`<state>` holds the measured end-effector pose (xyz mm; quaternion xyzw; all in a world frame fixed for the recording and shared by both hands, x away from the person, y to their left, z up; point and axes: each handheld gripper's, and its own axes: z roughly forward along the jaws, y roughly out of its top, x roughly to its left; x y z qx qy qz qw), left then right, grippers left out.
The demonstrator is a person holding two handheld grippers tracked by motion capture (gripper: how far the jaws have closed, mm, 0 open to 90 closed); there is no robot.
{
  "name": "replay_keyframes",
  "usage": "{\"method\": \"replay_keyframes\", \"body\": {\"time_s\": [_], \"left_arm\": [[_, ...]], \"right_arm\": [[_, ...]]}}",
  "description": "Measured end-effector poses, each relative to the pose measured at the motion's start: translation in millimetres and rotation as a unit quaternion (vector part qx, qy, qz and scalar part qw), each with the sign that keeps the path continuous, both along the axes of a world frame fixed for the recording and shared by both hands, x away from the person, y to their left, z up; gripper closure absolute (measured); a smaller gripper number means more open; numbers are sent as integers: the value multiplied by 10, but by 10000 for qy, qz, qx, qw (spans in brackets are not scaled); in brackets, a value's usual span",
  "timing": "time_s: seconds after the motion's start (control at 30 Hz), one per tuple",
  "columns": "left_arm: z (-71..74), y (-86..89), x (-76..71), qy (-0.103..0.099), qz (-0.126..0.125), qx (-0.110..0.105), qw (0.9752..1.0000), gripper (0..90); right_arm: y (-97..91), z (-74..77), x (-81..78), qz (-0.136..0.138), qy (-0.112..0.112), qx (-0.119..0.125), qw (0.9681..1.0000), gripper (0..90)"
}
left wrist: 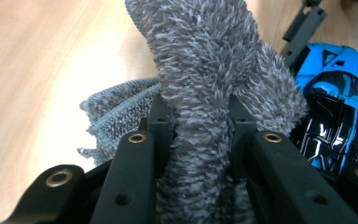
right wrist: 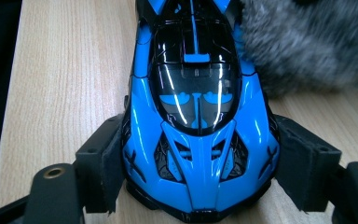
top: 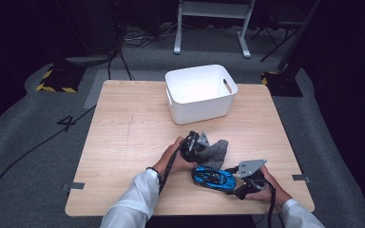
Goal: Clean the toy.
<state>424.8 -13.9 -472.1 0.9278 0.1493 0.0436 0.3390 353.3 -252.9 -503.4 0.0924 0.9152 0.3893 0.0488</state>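
Inspection finds our left gripper [left wrist: 199, 123] clamped on the grey fuzzy sock [left wrist: 205, 70], our right gripper [right wrist: 200, 172] clamped on the blue toy car [right wrist: 193, 116], both on the table [top: 123, 142]

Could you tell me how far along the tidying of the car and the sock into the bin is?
Both grasps look done: the left hand-held gripper is shut on the sock, and the right hand-held gripper is shut on the car. Both things are low at the table, the car's nose resting on it. The bin looks empty, so carrying and dropping both probably remain.
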Motion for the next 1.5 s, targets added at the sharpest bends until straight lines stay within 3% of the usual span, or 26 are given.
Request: {"method": "replay_keyframes", "body": {"time_s": [0.2,0.37,0.57,0.73,0.83,0.9,1.03,1.2,1.3,1.43,1.5], "left_arm": [[-9,-170,33,150,-320,92,9993,697],[-41,-210,29,153,-636,393,9971,726],[-41,13,65,216,-667,482,9964,746],[-56,289,60,212,-432,429,9979,751],[-87,528,48,314,-237,248,9989,749],[-108,674,-12,355,-129,127,9992,748],[-153,813,-173,240,-18,-16,9997,747],[-126,884,-408,29,-148,226,9996,746],[-140,928,-535,42,-238,162,9996,745],[-167,840,-673,71,-457,14,9989,743],[-169,712,-730,-72,-580,55,9983,740]], "right_arm": [[6,-6,10,0,39,26,10000,261],[8,-2,14,5,39,-4,10000,261],[0,2,15,-21,32,-22,10000,261],[2,11,9,-9,-22,-67,10000,262],[-37,12,14,-113,1,-68,9999,262],[-76,5,30,-169,15,-31,9999,262],[-99,11,42,-238,-5,-66,9997,261],[-150,17,77,-441,-30,-86,9990,261],[-233,12,128,-671,2,-52,9977,261],[-227,12,149,-726,9,-48,9973,261],[-210,10,157,-769,23,-36,9970,261]]}}
